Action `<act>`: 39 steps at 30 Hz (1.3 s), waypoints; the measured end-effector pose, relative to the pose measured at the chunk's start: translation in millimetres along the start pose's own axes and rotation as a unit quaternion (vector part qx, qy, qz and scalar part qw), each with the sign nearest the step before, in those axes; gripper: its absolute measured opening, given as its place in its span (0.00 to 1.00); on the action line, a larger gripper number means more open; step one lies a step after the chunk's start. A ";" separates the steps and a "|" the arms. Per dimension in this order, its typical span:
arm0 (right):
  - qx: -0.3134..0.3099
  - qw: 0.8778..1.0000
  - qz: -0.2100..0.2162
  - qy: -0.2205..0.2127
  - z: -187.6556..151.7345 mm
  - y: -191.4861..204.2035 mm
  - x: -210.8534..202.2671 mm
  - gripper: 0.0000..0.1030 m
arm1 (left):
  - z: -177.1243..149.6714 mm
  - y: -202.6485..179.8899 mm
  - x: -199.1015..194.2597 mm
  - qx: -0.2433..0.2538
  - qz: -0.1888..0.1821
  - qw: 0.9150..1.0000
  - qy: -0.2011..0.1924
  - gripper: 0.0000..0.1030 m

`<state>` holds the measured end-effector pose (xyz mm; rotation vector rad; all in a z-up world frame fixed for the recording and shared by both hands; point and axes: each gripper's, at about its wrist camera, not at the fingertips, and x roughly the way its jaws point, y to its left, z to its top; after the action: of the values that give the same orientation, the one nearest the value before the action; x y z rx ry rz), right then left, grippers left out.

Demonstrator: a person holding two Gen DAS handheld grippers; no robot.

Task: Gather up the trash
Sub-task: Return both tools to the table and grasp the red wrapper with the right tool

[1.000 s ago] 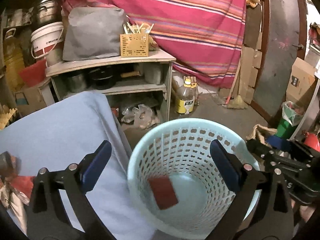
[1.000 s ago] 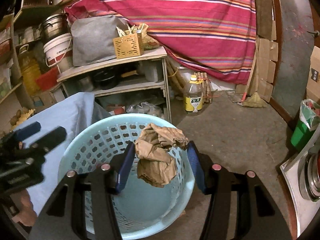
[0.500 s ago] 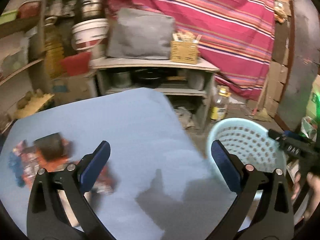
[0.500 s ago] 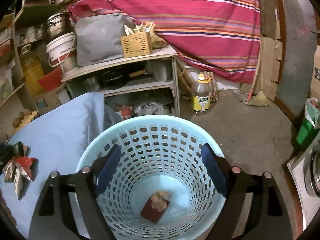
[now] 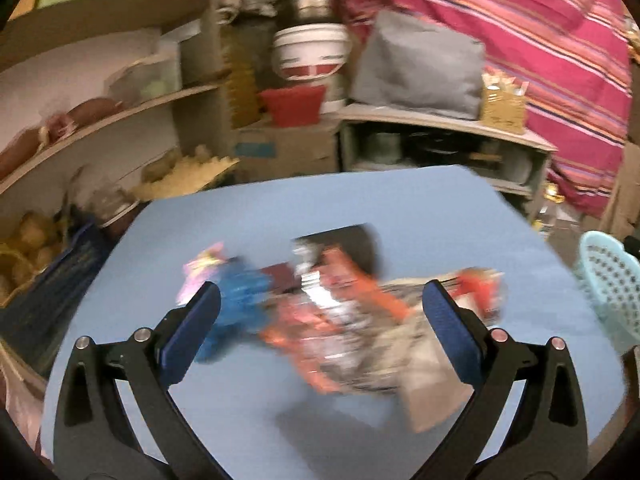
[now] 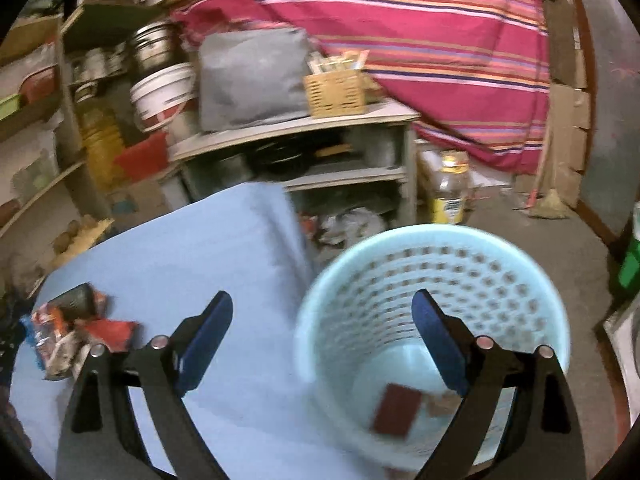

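Note:
A blurred heap of trash wrappers (image 5: 340,312), orange, silver, blue and pink, lies on the blue tabletop (image 5: 400,208). My left gripper (image 5: 320,320) hovers open just above the heap, nothing between its fingers. In the right wrist view the same wrappers (image 6: 72,328) sit at the table's left. The light blue perforated basket (image 6: 440,264) stands on the floor beside the table, with a dark red card (image 6: 396,408) and a brown crumpled paper (image 6: 440,402) at its bottom. My right gripper (image 6: 322,332) hangs over the basket's left rim, its jaws still opening and empty.
Behind the table a grey shelf unit (image 6: 300,128) carries a grey bag and a wicker box. A white bucket (image 5: 308,52), jars and curved shelves fill the left side. A striped red cloth (image 6: 420,40) hangs at the back. A bottle (image 6: 450,192) stands on the concrete floor.
My left gripper swung left from above the basket to over the wrapper heap. The right gripper let go of the brown crumpled paper, which dropped into the basket, then shifted left with jaws widening.

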<state>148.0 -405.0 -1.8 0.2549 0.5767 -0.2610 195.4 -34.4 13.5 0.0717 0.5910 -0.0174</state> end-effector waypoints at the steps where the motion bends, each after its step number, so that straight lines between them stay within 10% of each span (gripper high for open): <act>1: -0.006 1.000 0.005 0.001 -1.9 10.5 0.6 0.87 | -2.1 12.1 4.8 -0.002 0.006 1.000 0.009 0.95; 14: -0.123 0.988 0.083 0.032 -34.0 153.5 13.0 0.87 | -23.3 78.6 34.5 -0.023 0.022 0.998 0.051 0.95; 24: -0.165 0.982 0.072 0.065 -54.0 192.5 38.4 0.85 | -31.0 84.4 26.9 -0.023 0.003 0.998 0.050 0.95; 39: -0.189 0.972 0.119 0.076 -59.9 201.8 49.5 0.07 | -22.1 26.7 8.2 -0.005 -0.070 0.997 0.030 0.95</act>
<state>220.9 -206.1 -45.3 -0.0270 0.7282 0.1045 191.0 -6.2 -7.7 0.0206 0.6554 -0.1488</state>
